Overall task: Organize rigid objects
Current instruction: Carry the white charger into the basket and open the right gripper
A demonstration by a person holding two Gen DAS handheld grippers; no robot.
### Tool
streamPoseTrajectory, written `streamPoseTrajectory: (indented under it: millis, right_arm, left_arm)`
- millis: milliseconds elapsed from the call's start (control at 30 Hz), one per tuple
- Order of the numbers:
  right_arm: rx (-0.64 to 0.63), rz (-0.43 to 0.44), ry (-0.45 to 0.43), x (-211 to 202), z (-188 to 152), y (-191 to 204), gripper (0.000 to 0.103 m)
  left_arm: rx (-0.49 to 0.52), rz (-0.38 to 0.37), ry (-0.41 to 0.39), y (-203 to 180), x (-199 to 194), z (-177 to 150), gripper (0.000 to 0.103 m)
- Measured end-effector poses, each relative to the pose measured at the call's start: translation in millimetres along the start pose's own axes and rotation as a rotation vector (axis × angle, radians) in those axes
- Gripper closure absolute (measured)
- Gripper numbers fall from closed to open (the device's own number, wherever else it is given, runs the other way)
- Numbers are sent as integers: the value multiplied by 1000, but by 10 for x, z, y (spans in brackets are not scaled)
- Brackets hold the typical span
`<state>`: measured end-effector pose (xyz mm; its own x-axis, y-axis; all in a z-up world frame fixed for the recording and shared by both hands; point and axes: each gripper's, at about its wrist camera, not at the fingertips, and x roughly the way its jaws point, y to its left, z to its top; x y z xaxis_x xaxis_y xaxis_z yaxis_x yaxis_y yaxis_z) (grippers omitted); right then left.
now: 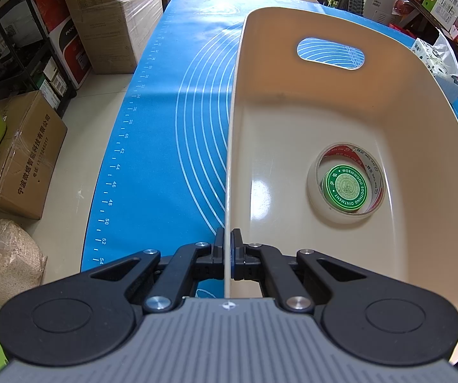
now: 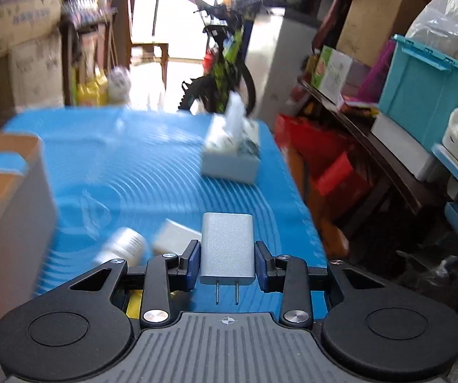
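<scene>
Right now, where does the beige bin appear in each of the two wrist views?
Left wrist: the beige bin fills the centre and right; the left gripper is shut on its near rim.
Right wrist: only a corner of it at the left edge.
Shared landmark: the blue mat under the bin.

Beige bin (image 1: pixel 293 121) sitting on a blue mat (image 1: pixel 165 127) with white rings, green tin (image 1: pixel 347 189) inside, silver charger (image 2: pixel 227 249).

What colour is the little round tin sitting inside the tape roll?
Green with white lettering; the round tin shows best in the left wrist view.
</scene>
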<state>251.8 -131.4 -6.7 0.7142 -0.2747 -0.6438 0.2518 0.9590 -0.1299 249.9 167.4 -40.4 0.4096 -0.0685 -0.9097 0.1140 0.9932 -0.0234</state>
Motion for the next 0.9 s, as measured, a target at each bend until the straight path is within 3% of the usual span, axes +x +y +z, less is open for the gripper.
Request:
streamPoseTrajectory:
  millis: [333, 667, 900]
  right_arm:
    - [-15, 174, -97, -386, 281, 634, 60]
    - [-172, 315, -54, -469, 294, 1569, 60]
    - [-293, 353, 63, -323, 76, 2029, 60]
  left_arm:
    - [0, -3, -1, -8, 3, -1, 100]
    - [3, -6, -7, -5, 1, -3, 100]
    - [7, -3, -8, -17, 0, -7, 100]
